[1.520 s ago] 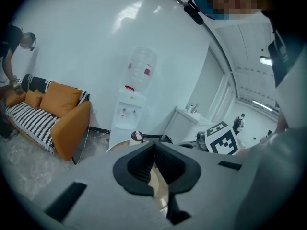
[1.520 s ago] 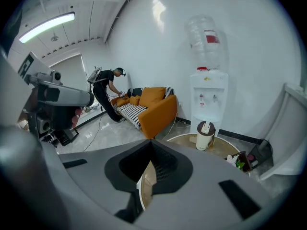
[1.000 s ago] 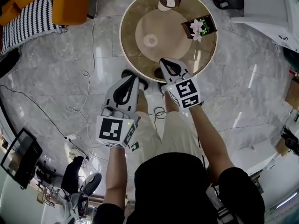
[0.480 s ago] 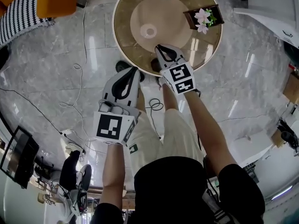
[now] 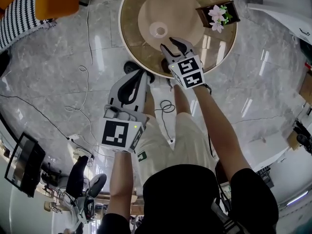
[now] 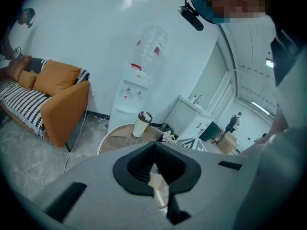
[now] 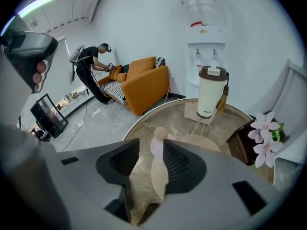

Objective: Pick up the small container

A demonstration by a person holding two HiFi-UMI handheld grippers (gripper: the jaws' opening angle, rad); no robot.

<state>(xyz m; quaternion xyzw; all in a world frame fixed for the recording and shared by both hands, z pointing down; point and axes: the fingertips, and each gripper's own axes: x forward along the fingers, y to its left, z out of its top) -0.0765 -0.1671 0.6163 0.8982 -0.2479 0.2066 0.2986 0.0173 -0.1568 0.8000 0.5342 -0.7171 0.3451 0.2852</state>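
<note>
Small container [image 5: 158,30]: upright near middle of round table [image 5: 130,33], round mouth facing up, too squat to show a long axis. Right gripper [image 5: 174,44] near it, not touching; jaws just opened wide, nothing pinched. Left gripper [image 5: 138,77] off the table's edge, jaws pressed together, empty.

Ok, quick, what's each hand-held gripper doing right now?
Left hand-held gripper: closed, empty.
Right hand-held gripper: open, jaws have just been opening, nothing between them; container lies ahead.
</note>
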